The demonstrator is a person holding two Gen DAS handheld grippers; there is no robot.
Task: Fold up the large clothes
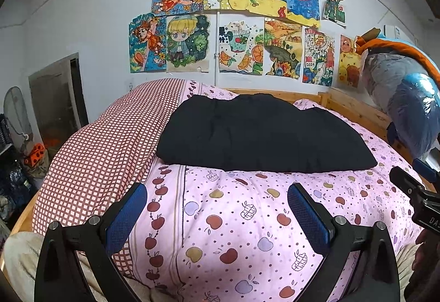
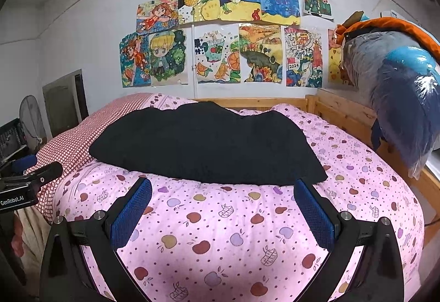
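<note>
A black garment lies folded into a thick rectangle on the pink apple-print quilt of the bed. It also shows in the right wrist view, on the same quilt. My left gripper is open and empty, held above the quilt short of the garment's near edge. My right gripper is open and empty, just short of the garment's near edge. The right gripper's body shows at the right edge of the left wrist view; the left gripper's body shows at the left edge of the right wrist view.
A red-checked quilt part lies left of the garment. A wooden bed rail runs along the back and right. Plastic-wrapped bedding is piled on the right rail. Drawings cover the wall. A fan and clutter stand at the left.
</note>
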